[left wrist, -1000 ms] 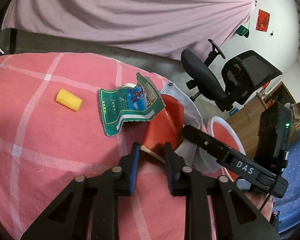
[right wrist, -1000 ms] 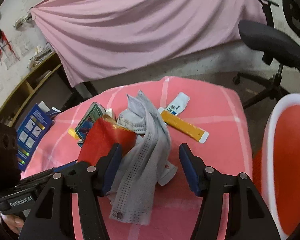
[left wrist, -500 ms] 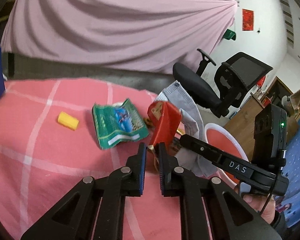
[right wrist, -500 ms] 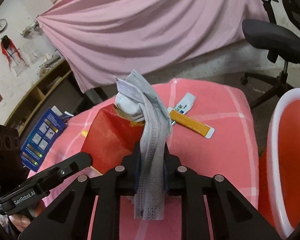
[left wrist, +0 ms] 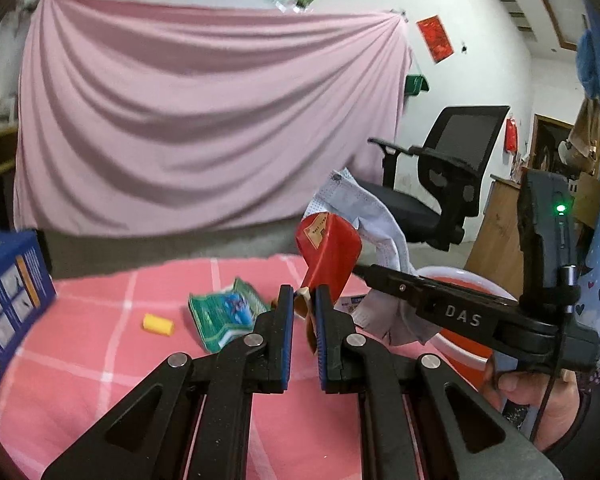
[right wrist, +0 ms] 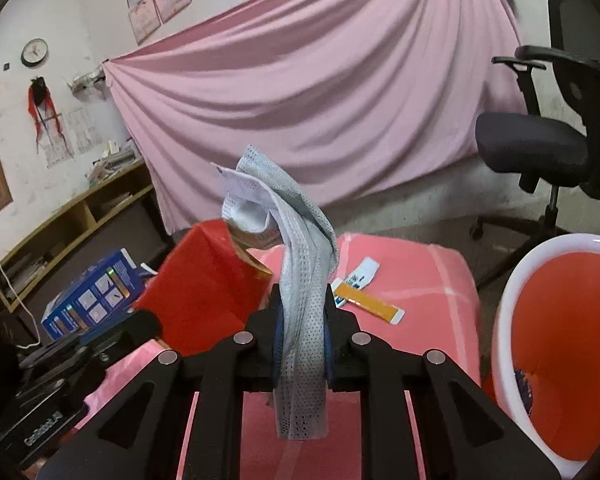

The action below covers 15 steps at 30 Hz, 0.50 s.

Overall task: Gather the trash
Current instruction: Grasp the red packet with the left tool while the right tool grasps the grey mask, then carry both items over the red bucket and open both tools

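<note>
My left gripper (left wrist: pixel 301 300) is shut on a red carton (left wrist: pixel 329 254) and holds it raised above the pink checked table (left wrist: pixel 100 344). The carton also shows in the right wrist view (right wrist: pixel 204 280). My right gripper (right wrist: pixel 302 312) is shut on a grey face mask (right wrist: pixel 300 256) that stands up between the fingers and hangs below them. The mask (left wrist: pixel 364 216) shows behind the carton in the left wrist view. An orange bin with a white rim (right wrist: pixel 564 320) stands to the right of the table.
On the table lie a green wrapper (left wrist: pixel 224 316), a yellow piece (left wrist: pixel 158 324), an orange-and-white tube (right wrist: pixel 368 304) and a white packet (right wrist: pixel 364 272). A blue box (left wrist: pixel 8 296) stands at the left edge. An office chair (right wrist: pixel 548 136) stands behind the bin.
Both grippers closed from open, the left on the red carton and the right on the face mask. Both have lifted their items up off the table.
</note>
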Tool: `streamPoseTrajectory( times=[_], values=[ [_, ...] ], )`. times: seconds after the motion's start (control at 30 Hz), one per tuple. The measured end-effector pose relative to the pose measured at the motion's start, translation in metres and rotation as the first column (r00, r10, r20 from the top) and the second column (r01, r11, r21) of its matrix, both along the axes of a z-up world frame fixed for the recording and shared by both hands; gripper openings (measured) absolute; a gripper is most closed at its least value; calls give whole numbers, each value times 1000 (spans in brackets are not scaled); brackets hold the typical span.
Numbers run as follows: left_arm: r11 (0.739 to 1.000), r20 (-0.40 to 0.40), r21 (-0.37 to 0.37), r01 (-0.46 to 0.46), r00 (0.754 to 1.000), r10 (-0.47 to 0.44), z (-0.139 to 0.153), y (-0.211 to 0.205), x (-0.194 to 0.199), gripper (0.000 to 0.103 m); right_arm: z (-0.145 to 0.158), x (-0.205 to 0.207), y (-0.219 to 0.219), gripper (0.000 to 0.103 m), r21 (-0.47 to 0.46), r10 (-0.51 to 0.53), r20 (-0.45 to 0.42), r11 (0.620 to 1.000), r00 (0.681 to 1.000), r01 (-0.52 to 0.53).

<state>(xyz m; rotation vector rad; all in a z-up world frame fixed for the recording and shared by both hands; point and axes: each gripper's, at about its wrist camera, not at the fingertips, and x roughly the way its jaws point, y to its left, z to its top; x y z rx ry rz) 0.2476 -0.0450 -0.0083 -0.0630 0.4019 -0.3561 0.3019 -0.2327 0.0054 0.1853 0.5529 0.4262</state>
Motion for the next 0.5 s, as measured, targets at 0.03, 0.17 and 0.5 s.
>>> streamPoseTrajectory(
  times=[0.03, 0.17, 0.5],
  values=[
    [1000, 15, 3, -3, 1000, 3, -1, -2, -1, 8, 1, -1, -2, 14, 5, -7, 12, 1000, 1000, 7],
    [1000, 68, 7, -5, 998, 5, -3, -4, -10, 8, 4, -4, -7, 14, 19, -30, 34, 999, 999, 29],
    [996, 218, 18, -93, 972, 87, 9, -24, -14, 8, 29, -33, -18, 14, 36, -99, 250, 995, 963, 93]
  ],
)
